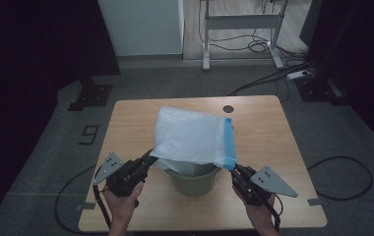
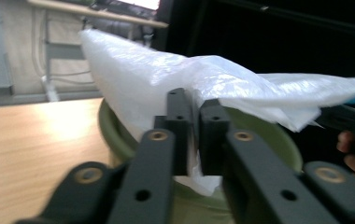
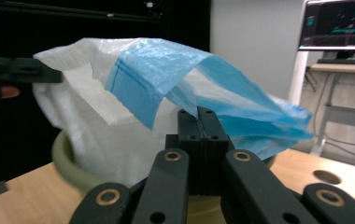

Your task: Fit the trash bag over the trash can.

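White bag [image 1: 192,137] w/ blue edge hangs over the green bin [image 1: 193,181], not in yet. Left gripper [image 1: 147,161] & right gripper [image 1: 237,170] each pinch it tight. Prob. left to do: open it, fit it round the rim.

Right gripper [image 3: 198,116] fingers pinch the bag's [image 3: 119,93] blue strip above a green bin [image 3: 68,163].

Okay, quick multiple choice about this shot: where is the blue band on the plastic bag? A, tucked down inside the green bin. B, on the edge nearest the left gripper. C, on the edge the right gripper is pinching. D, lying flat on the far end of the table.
C: the blue band runs along the plastic bag on the side of the right gripper, whose jaws are closed on that blue edge in the right gripper view.
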`<state>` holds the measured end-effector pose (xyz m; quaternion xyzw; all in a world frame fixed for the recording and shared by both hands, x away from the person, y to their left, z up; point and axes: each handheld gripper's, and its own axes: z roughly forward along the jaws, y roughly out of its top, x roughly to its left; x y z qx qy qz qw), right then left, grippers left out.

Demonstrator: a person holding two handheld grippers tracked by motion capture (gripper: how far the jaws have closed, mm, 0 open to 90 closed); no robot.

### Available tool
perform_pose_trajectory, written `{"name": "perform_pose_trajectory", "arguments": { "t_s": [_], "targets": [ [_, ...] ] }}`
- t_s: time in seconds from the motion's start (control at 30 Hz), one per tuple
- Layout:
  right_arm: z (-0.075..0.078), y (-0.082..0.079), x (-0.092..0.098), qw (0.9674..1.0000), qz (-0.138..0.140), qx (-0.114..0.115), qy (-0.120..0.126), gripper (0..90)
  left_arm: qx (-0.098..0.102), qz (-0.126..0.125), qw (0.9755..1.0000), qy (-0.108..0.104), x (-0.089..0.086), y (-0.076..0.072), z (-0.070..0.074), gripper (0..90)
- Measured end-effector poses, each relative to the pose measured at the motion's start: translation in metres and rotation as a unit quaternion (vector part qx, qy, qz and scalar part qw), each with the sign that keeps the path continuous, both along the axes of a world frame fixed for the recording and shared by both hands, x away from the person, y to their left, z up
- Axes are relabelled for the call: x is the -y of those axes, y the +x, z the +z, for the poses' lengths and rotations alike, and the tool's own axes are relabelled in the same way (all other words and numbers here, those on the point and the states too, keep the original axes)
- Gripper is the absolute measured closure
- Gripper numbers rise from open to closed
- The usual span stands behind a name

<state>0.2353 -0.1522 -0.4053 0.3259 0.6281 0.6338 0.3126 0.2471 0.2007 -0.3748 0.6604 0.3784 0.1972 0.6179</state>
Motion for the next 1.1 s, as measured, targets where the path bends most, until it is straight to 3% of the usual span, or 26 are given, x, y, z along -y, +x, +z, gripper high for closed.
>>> {"name": "perform_pose_trajectory", "arguments": {
  "t_s": [0.03, 0.07, 0.13, 0.23, 0.43, 0.5, 0.73, 0.83, 0.9, 1.1],
  "targets": [
    [0.0, 0.0, 0.0, 1.0, 0.0, 0.0, 0.0, 88.7, 0.0, 0.0, 1.0, 0.0, 0.0, 0.0, 0.0, 65.3],
    [0.004, 0.002, 0.003, 1.0, -0.006, 0.005, 0.0, 88.8, 0.016, 0.008, 0.9998, 0.004, 0.001, -0.003, 0.004, 60.6],
    [0.007, 0.003, 0.004, 0.9999, -0.008, 0.007, 0.001, 88.8, 0.02, 0.008, 0.9998, 0.006, 0.002, -0.004, 0.007, 53.9],
    [0.015, 0.003, 0.007, 0.9997, -0.015, 0.017, 0.003, 88.8, 0.042, 0.011, 0.9988, 0.02, 0.007, -0.011, 0.018, 46.5],
    [0.024, -0.001, 0.007, 0.9992, -0.019, 0.034, -0.009, 88.8, 0.064, 0.003, 0.9968, 0.048, 0.018, -0.015, 0.03, 41.1],
    [0.026, -0.002, 0.007, 0.9991, -0.02, 0.036, -0.013, 88.8, 0.072, -0.011, 0.9957, 0.058, 0.024, -0.016, 0.037, 39.9],
    [0.027, 0.001, 0.002, 0.9993, -0.012, 0.031, -0.018, 88.8, 0.076, -0.042, 0.9924, 0.088, 0.041, -0.013, 0.041, 35.3],
    [0.025, 0.0, -0.003, 0.9993, -0.005, 0.03, -0.022, 88.8, 0.065, -0.032, 0.9922, 0.102, 0.045, -0.005, 0.038, 37.8],
    [0.024, -0.001, -0.005, 0.9993, -0.003, 0.03, -0.024, 88.8, 0.062, -0.026, 0.9918, 0.108, 0.046, -0.003, 0.036, 45.2],
    [0.019, 0.001, -0.009, 0.9991, 0.001, 0.023, -0.036, 88.8, 0.032, -0.041, 0.9953, 0.082, 0.044, 0.006, 0.034, 76.4]
  ]
}}
